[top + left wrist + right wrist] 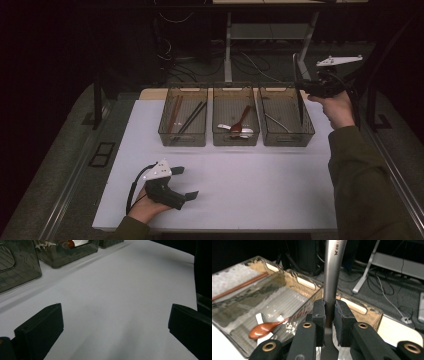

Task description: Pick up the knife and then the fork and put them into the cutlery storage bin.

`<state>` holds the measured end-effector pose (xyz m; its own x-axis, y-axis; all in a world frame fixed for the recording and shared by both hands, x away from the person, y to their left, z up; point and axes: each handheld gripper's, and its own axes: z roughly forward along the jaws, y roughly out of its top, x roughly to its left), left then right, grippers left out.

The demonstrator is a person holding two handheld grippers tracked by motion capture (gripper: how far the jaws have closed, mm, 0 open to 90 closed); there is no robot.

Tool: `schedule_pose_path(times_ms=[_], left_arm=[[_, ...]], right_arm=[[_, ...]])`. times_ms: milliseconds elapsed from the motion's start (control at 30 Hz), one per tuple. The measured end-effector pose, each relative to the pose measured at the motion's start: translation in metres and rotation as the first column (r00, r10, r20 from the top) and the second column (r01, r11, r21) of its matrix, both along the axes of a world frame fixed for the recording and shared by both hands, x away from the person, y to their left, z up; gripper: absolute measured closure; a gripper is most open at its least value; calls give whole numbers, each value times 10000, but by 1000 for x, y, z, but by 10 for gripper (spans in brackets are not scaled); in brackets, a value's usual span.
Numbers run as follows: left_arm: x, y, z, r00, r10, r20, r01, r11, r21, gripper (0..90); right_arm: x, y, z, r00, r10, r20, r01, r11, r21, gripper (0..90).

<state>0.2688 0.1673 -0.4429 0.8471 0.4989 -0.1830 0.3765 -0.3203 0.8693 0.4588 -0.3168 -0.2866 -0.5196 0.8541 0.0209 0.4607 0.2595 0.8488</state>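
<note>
Metal utensil (332, 272), clamped by its handle between the closed fingers of the right gripper (329, 315) above the rightmost bin (286, 122), sorting nearly done, release pending; left gripper (186, 183) open, idle on the bare tabletop (260, 185).

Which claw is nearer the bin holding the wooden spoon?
Right. The right claw hovers above the neighbouring bin, gripping a metal utensil; the left claw rests low on the table, well short of the spoon bin.

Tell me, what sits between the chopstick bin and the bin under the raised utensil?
The middle bin, holding a wooden spoon and a white spoon, in the high view.
</note>
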Motion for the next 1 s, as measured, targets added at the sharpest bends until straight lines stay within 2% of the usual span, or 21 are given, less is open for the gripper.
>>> schedule_pose_path(times_ms=[300,433,567,867,1000], left_arm=[[0,-1,0,10000,-11,-34,11,10000,5,0],[0,-1,0,10000,-22,-51,23,10000,21,0],[0,-1,0,10000,-36,-52,36,10000,20,0],[0,-2,0,10000,-79,-37,79,10000,-2,0],[0,-2,0,9999,-97,-43,97,10000,-11,0]], right_arm=[[15,10,-19,9972,5,-744,-27,9996,-288,792],[18,15,-25,9943,-23,-1068,-35,9986,-535,792],[21,19,-31,9906,-99,-1363,19,9983,-581,792],[35,28,-51,9729,-357,-2286,11,9887,-1498,792],[41,29,-59,9622,-529,-2671,77,9859,-1673,791]])
